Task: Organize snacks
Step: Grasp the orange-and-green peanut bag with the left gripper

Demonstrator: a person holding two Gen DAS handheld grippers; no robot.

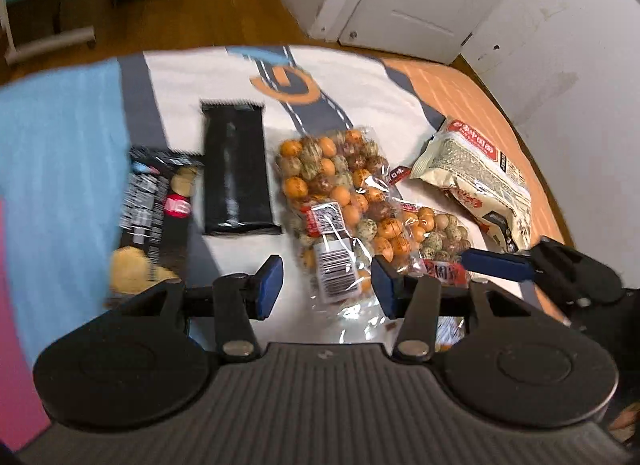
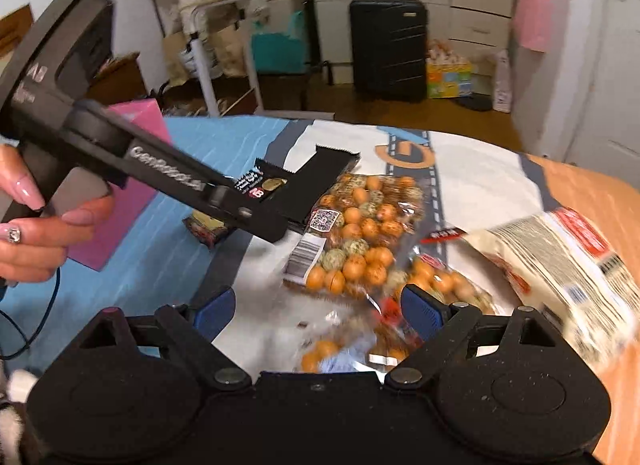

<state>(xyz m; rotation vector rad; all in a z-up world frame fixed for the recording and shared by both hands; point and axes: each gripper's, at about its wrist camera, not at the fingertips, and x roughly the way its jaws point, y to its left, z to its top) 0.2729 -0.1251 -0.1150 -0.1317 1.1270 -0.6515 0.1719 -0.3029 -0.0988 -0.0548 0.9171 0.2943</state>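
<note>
Printed cloth bedsheet (image 1: 360, 77) looks soft and matt. Two clear, glossy plastic bags of coated nuts (image 1: 332, 185) crinkle and catch the light. A black wrapper (image 1: 236, 169) is smooth and shiny. A white snack bag (image 1: 476, 173) looks like printed plastic film. Matt black plastic grippers carry ribbed blue pads (image 2: 420, 313) and small metal pivot pins. Wooden floor (image 1: 192, 21) has a slight sheen.

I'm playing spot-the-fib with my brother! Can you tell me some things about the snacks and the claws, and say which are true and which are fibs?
1. Two clear bags of round snacks lie on the mat. True: one bag, another.
2. The plain black packet is in the left claw. False: it lies on the mat.
3. The right claw is open and empty. True.
4. The white snack bag sits left of the black packet. False: it is far right.
</note>
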